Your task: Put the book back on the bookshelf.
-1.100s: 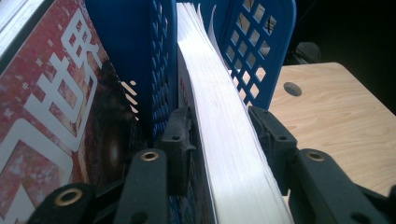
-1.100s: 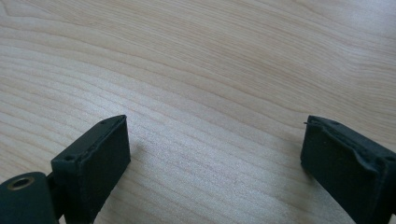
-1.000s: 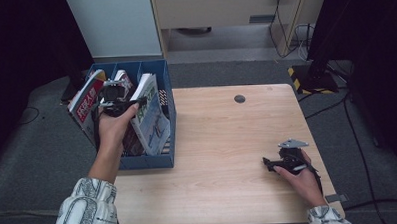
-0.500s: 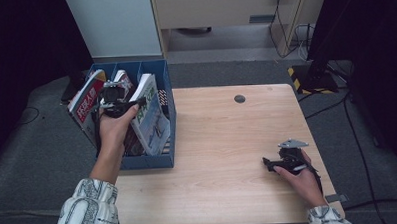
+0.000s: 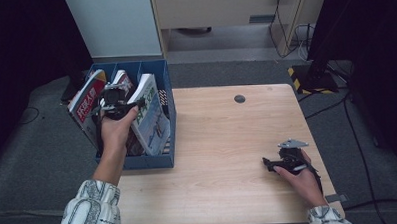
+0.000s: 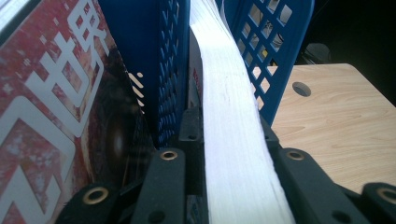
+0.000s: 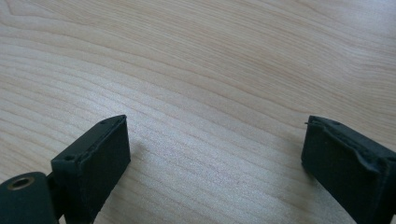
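Observation:
A thick book with white page edges stands leaning in the right slot of a blue file rack. My left gripper reaches into the rack from above. Its jaws have just been closing and now press on both sides of the book's page block. A red magazine leans in the left slot, close beside the left jaw. My right gripper rests on the wooden table near the front right, open, with bare wood between its jaws.
The rack stands at the table's left edge, with its mesh divider right beside the held book. A round cable hole sits at the table's far middle. A white cabinet stands behind the rack, and cables lie on the floor at the right.

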Available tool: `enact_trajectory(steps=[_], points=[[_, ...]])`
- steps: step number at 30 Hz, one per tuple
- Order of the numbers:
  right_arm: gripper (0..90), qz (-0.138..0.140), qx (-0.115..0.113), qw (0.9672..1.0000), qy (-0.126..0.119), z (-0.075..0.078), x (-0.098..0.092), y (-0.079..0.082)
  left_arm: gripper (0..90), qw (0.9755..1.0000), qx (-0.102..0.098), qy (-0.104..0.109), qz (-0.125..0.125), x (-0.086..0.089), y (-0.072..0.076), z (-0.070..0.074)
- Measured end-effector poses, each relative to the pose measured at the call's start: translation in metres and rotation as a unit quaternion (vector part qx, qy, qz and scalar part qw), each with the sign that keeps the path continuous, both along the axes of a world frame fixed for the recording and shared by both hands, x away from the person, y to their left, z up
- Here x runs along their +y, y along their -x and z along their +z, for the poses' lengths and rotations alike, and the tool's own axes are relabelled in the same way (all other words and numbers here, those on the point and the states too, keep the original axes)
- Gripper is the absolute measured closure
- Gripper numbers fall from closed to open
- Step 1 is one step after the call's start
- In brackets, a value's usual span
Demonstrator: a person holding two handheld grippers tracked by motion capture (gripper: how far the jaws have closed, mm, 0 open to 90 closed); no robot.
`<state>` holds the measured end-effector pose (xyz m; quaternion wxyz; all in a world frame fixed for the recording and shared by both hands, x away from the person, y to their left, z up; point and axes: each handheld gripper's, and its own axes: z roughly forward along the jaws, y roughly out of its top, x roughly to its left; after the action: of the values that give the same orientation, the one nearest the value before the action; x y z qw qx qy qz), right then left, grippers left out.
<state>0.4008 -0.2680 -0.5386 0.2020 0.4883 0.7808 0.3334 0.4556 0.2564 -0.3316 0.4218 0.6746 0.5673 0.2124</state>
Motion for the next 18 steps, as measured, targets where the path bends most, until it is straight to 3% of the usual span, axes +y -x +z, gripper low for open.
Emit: enact_trajectory(steps=[9,18], points=[[8.2,0.000,0.000,1.0000,0.000,0.0000,0.0001,0.0000,73.4,0.9996,-0.016,0.022,-0.002,0.0048,0.0047,-0.0014],[8.2,0.000,0.000,1.0000,0.000,0.0000,0.0000,0.0000,73.4,0.9995,-0.027,0.016,0.004,-0.0010,0.0029,0.0045]])
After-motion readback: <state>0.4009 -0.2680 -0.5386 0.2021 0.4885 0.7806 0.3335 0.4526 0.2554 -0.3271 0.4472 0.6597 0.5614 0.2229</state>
